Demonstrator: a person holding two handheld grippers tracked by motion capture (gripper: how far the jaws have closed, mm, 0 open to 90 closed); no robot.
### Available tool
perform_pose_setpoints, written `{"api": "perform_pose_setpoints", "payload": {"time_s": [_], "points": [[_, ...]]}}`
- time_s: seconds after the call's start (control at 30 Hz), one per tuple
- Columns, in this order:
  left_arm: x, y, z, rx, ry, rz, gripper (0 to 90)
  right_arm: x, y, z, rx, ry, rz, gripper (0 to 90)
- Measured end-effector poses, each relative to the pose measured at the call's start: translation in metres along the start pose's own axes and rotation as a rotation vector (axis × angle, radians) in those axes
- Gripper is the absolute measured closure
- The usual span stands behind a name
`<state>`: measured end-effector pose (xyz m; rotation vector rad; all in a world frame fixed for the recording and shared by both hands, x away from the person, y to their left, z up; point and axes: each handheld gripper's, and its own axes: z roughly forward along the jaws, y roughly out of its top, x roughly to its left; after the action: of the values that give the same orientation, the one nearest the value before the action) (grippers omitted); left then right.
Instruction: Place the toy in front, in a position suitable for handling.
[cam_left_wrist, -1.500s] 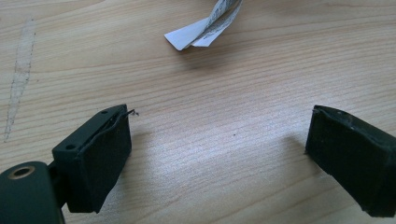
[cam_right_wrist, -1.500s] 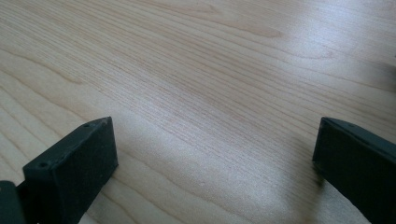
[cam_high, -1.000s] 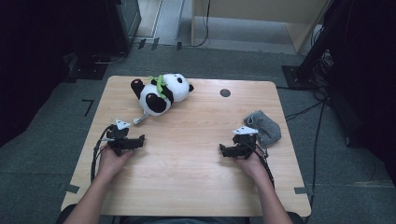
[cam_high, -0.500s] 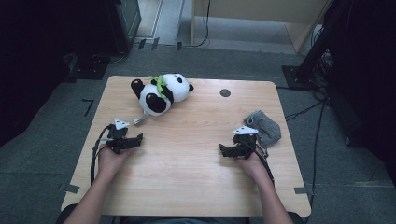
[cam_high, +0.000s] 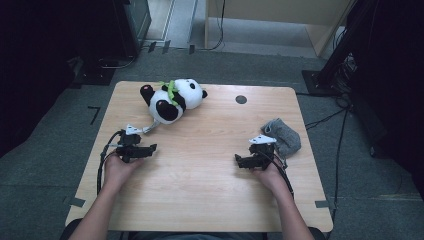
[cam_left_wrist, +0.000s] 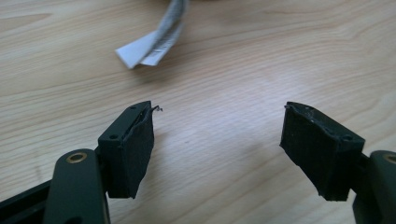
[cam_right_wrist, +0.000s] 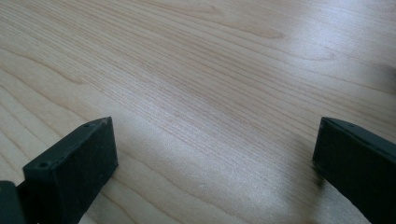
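A black-and-white panda plush (cam_high: 175, 97) with a green scarf lies on its side at the far left of the wooden table (cam_high: 210, 200). Its white tag (cam_high: 150, 127) trails toward my left gripper (cam_high: 152, 147). In the left gripper view the tag (cam_left_wrist: 149, 44) lies just ahead of the left gripper (cam_left_wrist: 218, 112). Its jaws have just been closing partway and stand open over bare wood with nothing between them. My right gripper (cam_high: 237, 161) rests at the right of the table, pointing left. Its jaws (cam_right_wrist: 215, 123) are wide open over bare wood.
A crumpled grey cloth (cam_high: 285, 135) lies just behind the right hand near the table's right edge. A small dark round mark (cam_high: 241, 99) sits near the far edge. Dark equipment and cables surround the table on the floor.
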<state>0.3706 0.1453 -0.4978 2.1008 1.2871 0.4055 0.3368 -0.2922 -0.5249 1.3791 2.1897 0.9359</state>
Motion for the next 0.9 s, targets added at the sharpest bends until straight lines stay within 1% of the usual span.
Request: {"api": "perform_pose_setpoints", "payload": {"time_s": [0.03, 0.13, 0.2, 0.23, 0.27, 0.3, 0.37, 0.4, 0.47, 0.5, 0.53, 0.6, 0.67, 0.73, 0.8, 0.9], "points": [[-0.002, 0.002, 0.0, 0.004, -0.003, 0.008, 25.6, 0.0, 0.0, 0.0, -0.001, 0.001, -0.001, 0.0], [-0.006, 0.006, -0.002, -0.001, -0.026, 0.009, 25.6, 0.0, 0.0, 0.0, -0.001, 0.001, -0.002, 0.0], [-0.009, 0.011, -0.003, 0.005, -0.024, 0.011, 25.6, 0.0, 0.0, 0.0, -0.002, 0.001, -0.004, 0.0], [-0.011, 0.015, -0.003, 0.018, -0.018, 0.019, 28.6, 0.0, 0.0, 0.0, -0.003, 0.002, -0.005, 0.0], [-0.011, 0.015, -0.003, 0.018, -0.018, 0.019, 29.9, 0.0, 0.0, 0.0, -0.003, 0.002, -0.005, 0.0], [-0.011, 0.018, -0.003, 0.02, -0.012, 0.03, 29.9, 0.0, 0.0, 0.0, -0.003, 0.002, -0.005, 0.0], [-0.012, 0.021, -0.004, 0.003, -0.017, 0.044, 30.1, 0.0, 0.0, 0.0, -0.002, 0.002, -0.003, 0.0], [-0.011, 0.023, -0.004, -0.003, -0.026, 0.041, 30.2, 0.0, 0.0, 0.0, -0.002, 0.002, -0.005, 0.0], [-0.01, 0.028, -0.005, -0.02, -0.058, 0.029, 30.2, 0.0, 0.0, 0.0, -0.002, 0.002, -0.004, 0.0], [-0.011, 0.033, -0.006, -0.033, -0.075, 0.028, 29.8, 0.0, 0.0, 0.0, -0.001, 0.002, -0.002, 0.0], [-0.011, 0.033, -0.006, -0.033, -0.075, 0.028, 29.4, 0.0, 0.0, 0.0, -0.001, 0.002, -0.002, 0.0], [-0.013, 0.039, -0.007, -0.043, -0.082, 0.043, 29.1, 0.0, 0.0, 0.0, -0.001, 0.002, 0.0, 0.0], [-0.014, 0.045, -0.008, -0.038, -0.087, 0.057, 28.4, 0.0, 0.0, 0.0, -0.002, 0.002, 0.0, 0.0], [-0.014, 0.05, -0.009, -0.046, -0.097, 0.055, 28.0, 0.0, 0.0, 0.0, -0.002, 0.002, 0.001, 0.0], [-0.013, 0.056, -0.01, -0.052, -0.094, 0.064, 26.4, 0.0, 0.0, 0.0, 0.0, 0.001, -0.001, 0.0], [-0.011, 0.067, -0.012, -0.075, -0.1, 0.066, 25.1, 0.0, 0.0, 0.0, -0.001, 0.001, 0.0, 0.0]]}}
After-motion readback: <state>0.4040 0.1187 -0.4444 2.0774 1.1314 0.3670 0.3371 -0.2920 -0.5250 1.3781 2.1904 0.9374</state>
